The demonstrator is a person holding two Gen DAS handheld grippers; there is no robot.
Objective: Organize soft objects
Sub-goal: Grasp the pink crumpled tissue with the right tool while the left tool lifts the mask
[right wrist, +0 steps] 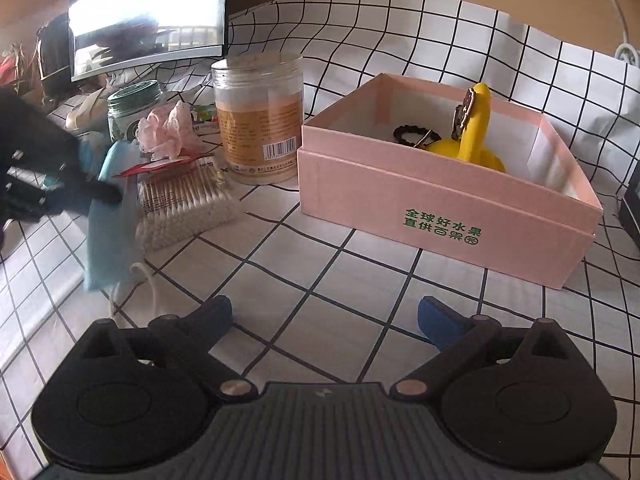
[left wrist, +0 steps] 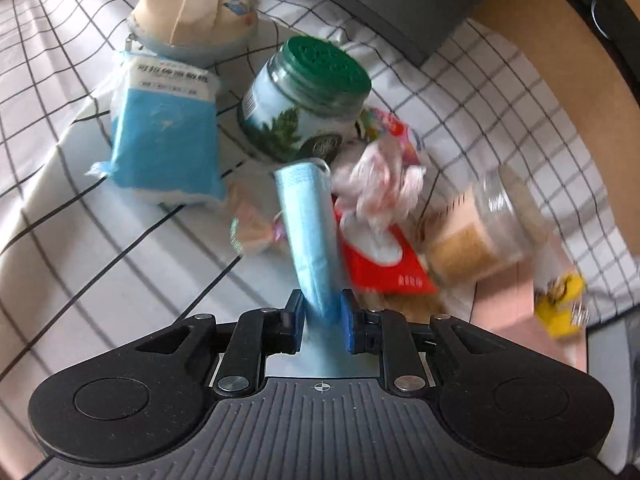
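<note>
Your left gripper (left wrist: 321,304) has its jaws clamped on the blue face mask (left wrist: 310,232), lifted above the surface. Carry it toward the pink box (right wrist: 444,196) at two o'clock, keeping its dangling ear loops clear of the cotton swabs (right wrist: 180,208); your right gripper (right wrist: 325,316) waits with jaws wide.

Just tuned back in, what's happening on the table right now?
The left claw is shut on a folded blue face mask and holds it up off the checkered cloth, beside the cluttered pile: a tissue pack, a green-lidded jar and a pack of cotton swabs. The right claw is open and empty, low over the cloth in front of the pink box, which already holds a yellow toy and a black hair tie.
</note>
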